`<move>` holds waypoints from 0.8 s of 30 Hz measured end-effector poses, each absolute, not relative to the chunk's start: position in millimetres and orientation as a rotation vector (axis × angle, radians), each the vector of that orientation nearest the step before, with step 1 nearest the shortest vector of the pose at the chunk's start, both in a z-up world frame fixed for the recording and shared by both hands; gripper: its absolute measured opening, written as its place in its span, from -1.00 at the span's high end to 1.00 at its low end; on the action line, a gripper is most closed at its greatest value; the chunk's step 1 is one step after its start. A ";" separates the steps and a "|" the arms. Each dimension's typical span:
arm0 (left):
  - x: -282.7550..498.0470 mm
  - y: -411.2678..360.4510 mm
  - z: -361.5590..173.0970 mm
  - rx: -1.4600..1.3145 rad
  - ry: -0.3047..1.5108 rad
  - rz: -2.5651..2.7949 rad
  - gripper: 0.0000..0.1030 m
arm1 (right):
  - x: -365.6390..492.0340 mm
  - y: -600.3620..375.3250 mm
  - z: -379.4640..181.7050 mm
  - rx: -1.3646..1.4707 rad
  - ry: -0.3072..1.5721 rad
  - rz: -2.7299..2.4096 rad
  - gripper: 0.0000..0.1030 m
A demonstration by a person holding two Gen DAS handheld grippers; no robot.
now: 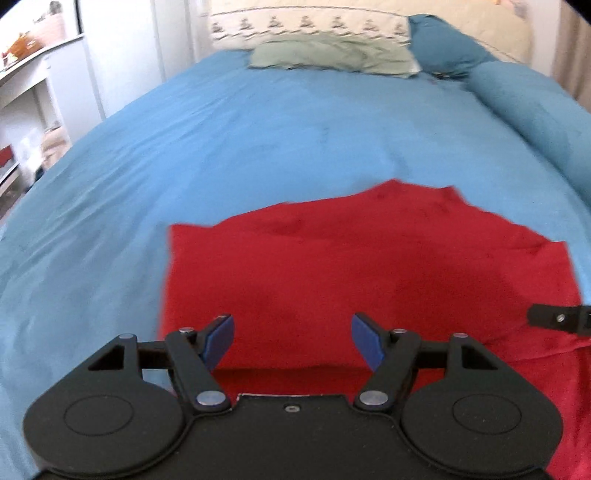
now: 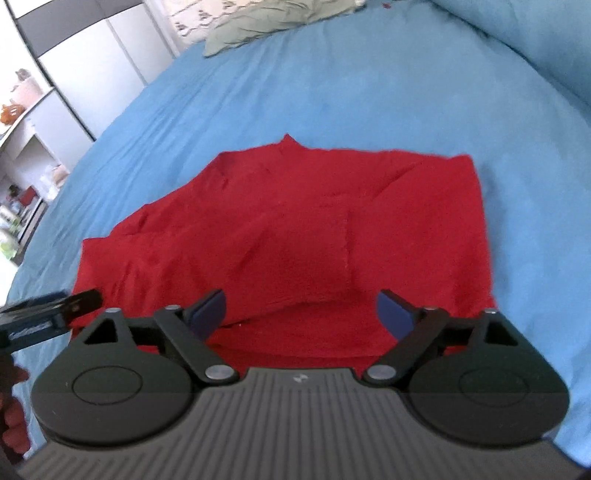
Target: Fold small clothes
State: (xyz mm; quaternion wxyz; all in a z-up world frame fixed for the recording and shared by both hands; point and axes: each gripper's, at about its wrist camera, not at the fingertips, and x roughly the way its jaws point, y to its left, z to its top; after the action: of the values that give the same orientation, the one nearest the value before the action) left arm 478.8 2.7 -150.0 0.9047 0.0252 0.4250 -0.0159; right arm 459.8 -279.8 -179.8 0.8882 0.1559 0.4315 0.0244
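Note:
A red garment (image 1: 369, 266) lies partly folded on the blue bedspread (image 1: 221, 147), its near edge doubled over. My left gripper (image 1: 293, 341) hovers over the garment's near left part, open, blue pads apart with nothing between them. In the right wrist view the same red garment (image 2: 314, 229) fills the middle, with a fold ridge near its front. My right gripper (image 2: 301, 317) stands open above that front edge, and no cloth is pinched between its pads. The left gripper's finger (image 2: 55, 306) shows at the left edge of the right wrist view.
A green pillow (image 1: 332, 55) and a patterned cream pillow (image 1: 310, 29) lie at the head of the bed. A rolled blue duvet (image 1: 535, 110) runs along the right side. White shelves (image 1: 29, 92) stand left of the bed. A person's hand (image 2: 11, 413) holds the left gripper.

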 end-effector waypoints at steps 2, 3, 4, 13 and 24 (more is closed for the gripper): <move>476.5 14.7 -151.6 0.057 0.879 -0.014 -0.46 | 461.7 -275.1 -187.5 0.355 0.898 0.026 -0.68; 478.1 19.3 -153.3 0.059 0.881 -0.008 -0.46 | 464.0 -274.4 -192.4 0.373 0.904 0.009 -0.62; 477.9 24.0 -154.8 0.057 0.884 -0.001 -0.46 | 465.3 -273.3 -197.2 0.391 0.913 -0.011 -0.50; 480.7 47.5 -160.4 -0.003 0.907 0.013 -0.46 | 476.4 -264.3 -205.9 0.487 0.866 -0.128 -0.16; 462.3 72.4 -166.7 -0.030 0.948 0.055 -0.46 | 498.1 -248.7 -157.9 0.374 0.788 -0.105 0.61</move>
State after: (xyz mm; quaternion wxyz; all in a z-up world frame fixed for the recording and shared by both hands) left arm 462.3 72.4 -166.7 0.8892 -0.0146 0.4565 0.0263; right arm 498.1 -248.7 -157.9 0.9051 0.1811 0.3814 -0.0508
